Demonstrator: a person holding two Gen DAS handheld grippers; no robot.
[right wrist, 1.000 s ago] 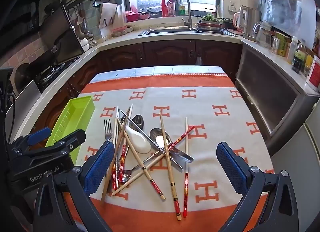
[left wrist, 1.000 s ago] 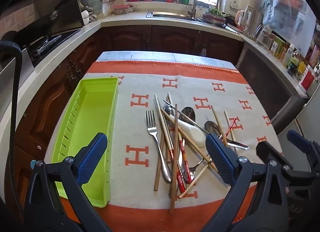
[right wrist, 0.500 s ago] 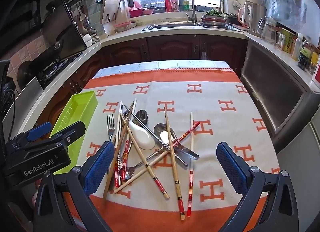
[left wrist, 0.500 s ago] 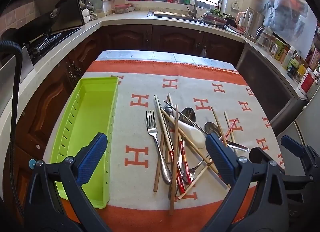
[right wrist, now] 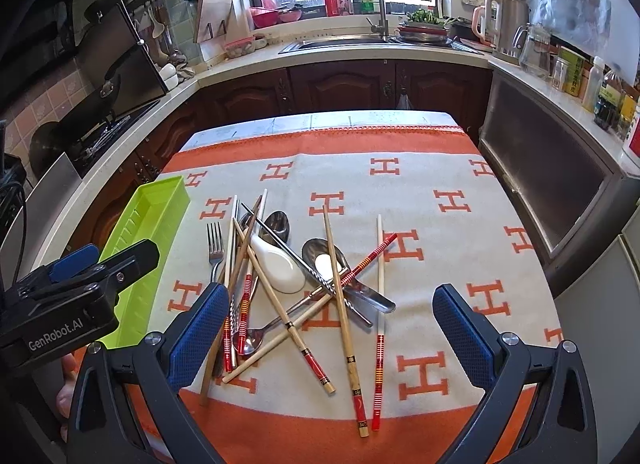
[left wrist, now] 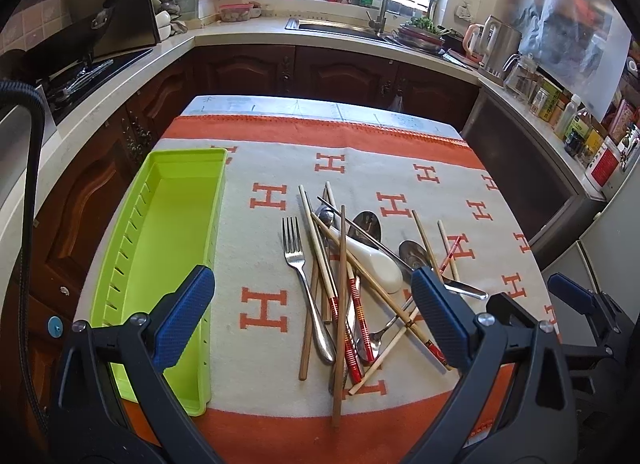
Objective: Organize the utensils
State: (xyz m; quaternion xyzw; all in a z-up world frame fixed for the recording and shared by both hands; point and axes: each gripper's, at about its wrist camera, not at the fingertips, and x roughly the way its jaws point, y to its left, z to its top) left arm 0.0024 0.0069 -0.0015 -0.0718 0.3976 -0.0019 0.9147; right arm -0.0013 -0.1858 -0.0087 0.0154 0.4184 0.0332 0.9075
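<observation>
A tangled heap of utensils lies mid-table on the orange and cream cloth: a steel fork [left wrist: 298, 264] [right wrist: 215, 246], a white ceramic spoon [left wrist: 376, 264] [right wrist: 278, 262], metal spoons [right wrist: 328, 260], and several wooden and red-banded chopsticks [right wrist: 340, 296] [left wrist: 342, 304]. A lime green tray [left wrist: 168, 248] [right wrist: 150, 215] stands empty at the table's left side. My left gripper [left wrist: 312, 320] hovers open above the near edge, straddling the heap. My right gripper [right wrist: 328, 336] is also open, above the heap's near end, nothing between its fingers.
The table cloth [right wrist: 440, 223] has bare room right of the heap. Kitchen counters wrap around the table, with a sink and tap [right wrist: 372, 3] at the back, a stove [left wrist: 80, 75] on the left, and a kettle and jars [right wrist: 500, 23] on the right.
Both grippers have drifted slightly higher and back from the heap. Nothing on the table has moved and both stay open.
</observation>
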